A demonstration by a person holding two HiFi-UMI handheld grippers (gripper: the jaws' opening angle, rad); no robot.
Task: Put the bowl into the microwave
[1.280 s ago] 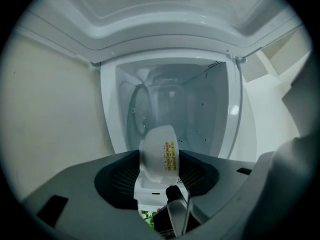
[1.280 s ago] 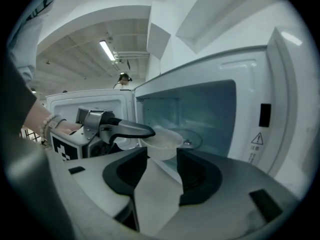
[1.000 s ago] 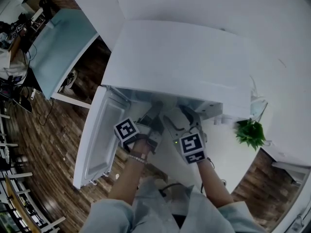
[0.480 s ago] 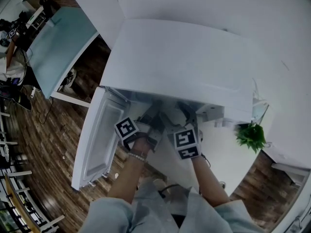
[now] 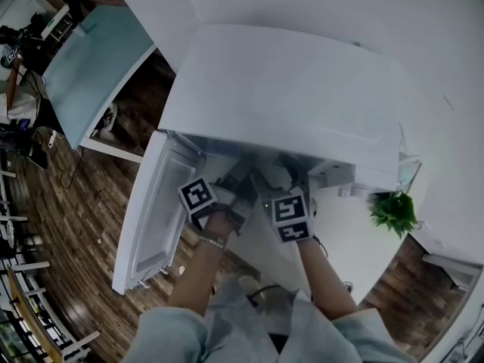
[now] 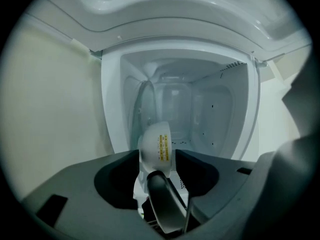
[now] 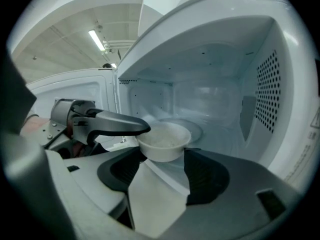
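Step in hand: loading. We judge the task to be well along. The microwave (image 5: 287, 89) stands with its door (image 5: 155, 210) swung open at the lower left of the head view, and both grippers reach into its mouth.

Bowl position: the bowl (image 7: 165, 141) sits low and centre in the right gripper view. It is upright, at the front edge of the oven floor, and short of the turntable (image 7: 197, 129) behind it. We cannot tell whether its base rests on the floor or hangs just above it.

Left gripper (image 5: 240, 174): the jaws are closed on the left side of the bowl's rim. One finger lies over the rim, and its mate is hidden beneath. This gripper carries the bowl.

Right gripper (image 5: 291, 174): the jaws stand about as wide as they go and have just been opening. The bowl shows in the gap just beyond their tips, and neither tip touches it. This gripper holds nothing.

Next move, in our judgement:
1. We carry the bowl deeper, toward the middle of the turntable.
2. We keep it level and clear of the side walls.
3. We set it down before the left jaws let go of the rim.
4. We draw both grippers back out through the mouth so that the door can close.
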